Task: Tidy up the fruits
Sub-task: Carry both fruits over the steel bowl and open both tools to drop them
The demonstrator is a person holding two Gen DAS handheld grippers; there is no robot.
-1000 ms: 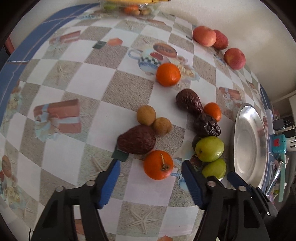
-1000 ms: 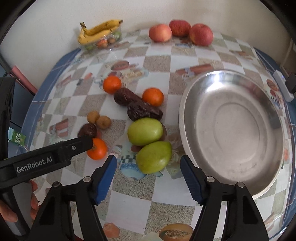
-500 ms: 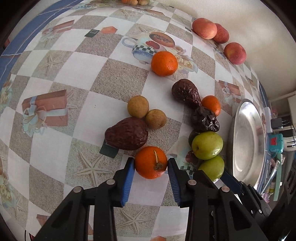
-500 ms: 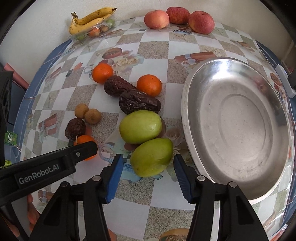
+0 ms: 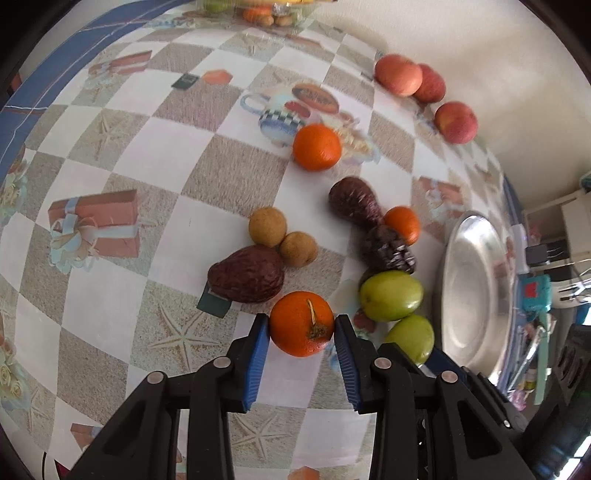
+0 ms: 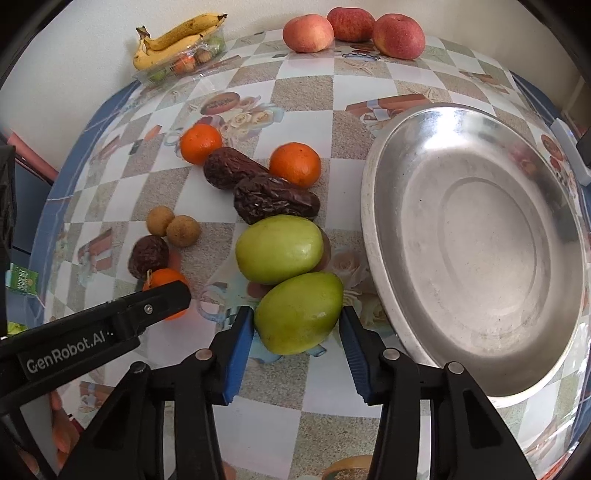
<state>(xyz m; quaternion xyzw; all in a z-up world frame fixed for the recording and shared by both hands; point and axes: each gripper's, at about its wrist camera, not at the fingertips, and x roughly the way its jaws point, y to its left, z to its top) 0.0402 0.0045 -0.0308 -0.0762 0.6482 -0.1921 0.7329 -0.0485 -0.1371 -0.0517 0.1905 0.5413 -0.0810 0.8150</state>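
My left gripper point(image 5: 301, 332) is shut on an orange with a stem point(image 5: 301, 323), both blue pads against its sides, on the tablecloth. My right gripper point(image 6: 297, 319) is shut on the nearer green fruit point(image 6: 298, 312), pads touching both sides. A second green fruit point(image 6: 279, 248) lies just behind it. Two more oranges point(image 6: 201, 142) point(image 6: 294, 163), wrinkled dark brown fruits point(image 6: 275, 199), two small tan round fruits point(image 6: 183, 230) and a dark fruit point(image 5: 245, 274) lie in the middle. The left gripper's arm point(image 6: 92, 332) shows in the right wrist view.
An empty steel plate point(image 6: 476, 236) sits right of the fruits, close to the right gripper. Three red apples point(image 6: 351, 27) line the back wall. Bananas on a clear tray point(image 6: 177, 40) stand at the back left. Clutter lies past the table's right edge point(image 5: 539, 295).
Both grippers closed from wide open: the left onto the stemmed orange, the right onto the nearer green fruit. Both moved forward a little over the fruits.
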